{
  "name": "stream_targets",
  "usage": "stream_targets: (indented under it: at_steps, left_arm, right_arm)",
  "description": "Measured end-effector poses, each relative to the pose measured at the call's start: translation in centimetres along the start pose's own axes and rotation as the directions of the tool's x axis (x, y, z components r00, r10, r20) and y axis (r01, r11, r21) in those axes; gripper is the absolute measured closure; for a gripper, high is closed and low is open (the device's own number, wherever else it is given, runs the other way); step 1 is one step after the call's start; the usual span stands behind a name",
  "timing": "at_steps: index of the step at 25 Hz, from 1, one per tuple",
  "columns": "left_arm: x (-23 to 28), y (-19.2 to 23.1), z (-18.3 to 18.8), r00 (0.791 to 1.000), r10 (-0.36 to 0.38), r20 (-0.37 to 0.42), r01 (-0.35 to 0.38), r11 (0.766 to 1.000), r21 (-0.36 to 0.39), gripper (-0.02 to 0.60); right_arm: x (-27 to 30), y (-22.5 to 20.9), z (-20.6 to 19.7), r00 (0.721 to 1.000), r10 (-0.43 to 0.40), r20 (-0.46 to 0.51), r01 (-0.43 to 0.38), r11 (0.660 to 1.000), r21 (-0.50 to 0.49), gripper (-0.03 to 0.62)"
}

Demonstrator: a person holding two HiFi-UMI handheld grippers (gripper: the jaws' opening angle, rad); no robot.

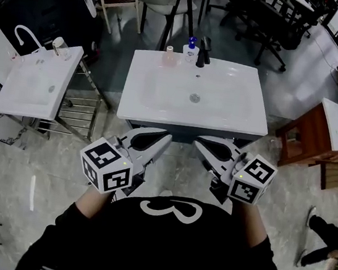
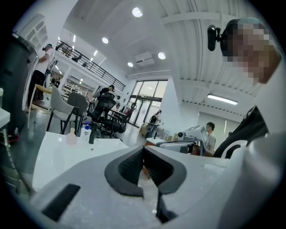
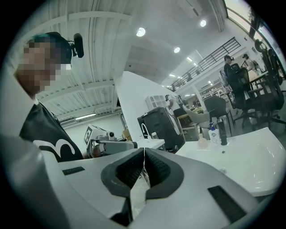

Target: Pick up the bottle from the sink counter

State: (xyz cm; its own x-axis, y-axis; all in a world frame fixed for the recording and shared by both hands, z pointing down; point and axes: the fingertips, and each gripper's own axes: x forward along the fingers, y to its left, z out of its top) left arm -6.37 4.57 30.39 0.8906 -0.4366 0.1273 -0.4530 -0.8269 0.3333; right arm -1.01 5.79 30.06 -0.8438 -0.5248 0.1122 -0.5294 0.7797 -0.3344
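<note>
The white counter (image 1: 142, 105) is open across its front edge and wide basin (image 1: 218, 94), while along the back rim the pink bottle (image 1: 168, 57), blue-capped bottle (image 1: 191, 51) and black faucet (image 1: 201, 55) stand crowded together.

Grey marbled floor (image 1: 21, 166); white basin (image 1: 36, 81) on metal rack (image 1: 75, 112) at left; wooden side table (image 1: 303, 137) at right; black office chairs (image 1: 266, 20) behind; round ceiling lights (image 2: 137, 12); tall windows (image 2: 149, 96); balcony railing (image 2: 89, 62).

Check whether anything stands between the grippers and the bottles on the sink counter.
Nothing visible does. Only the basin lies between the left gripper, the right gripper and the pink bottle and blue-capped bottle; the faucet stands beside them.
</note>
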Motion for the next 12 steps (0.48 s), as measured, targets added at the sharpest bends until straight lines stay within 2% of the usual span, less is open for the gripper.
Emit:
stream_targets:
  at_steps: [12]
  left_arm:
    - [1.1, 3.7, 1.7, 1.000, 0.010, 0.009, -0.011, 1.000, 0.020, 0.566]
  right_arm:
    - [2.0, -3.1, 1.4, 1.000, -0.025, 0.007, 0.025, 1.000, -0.004, 0.579]
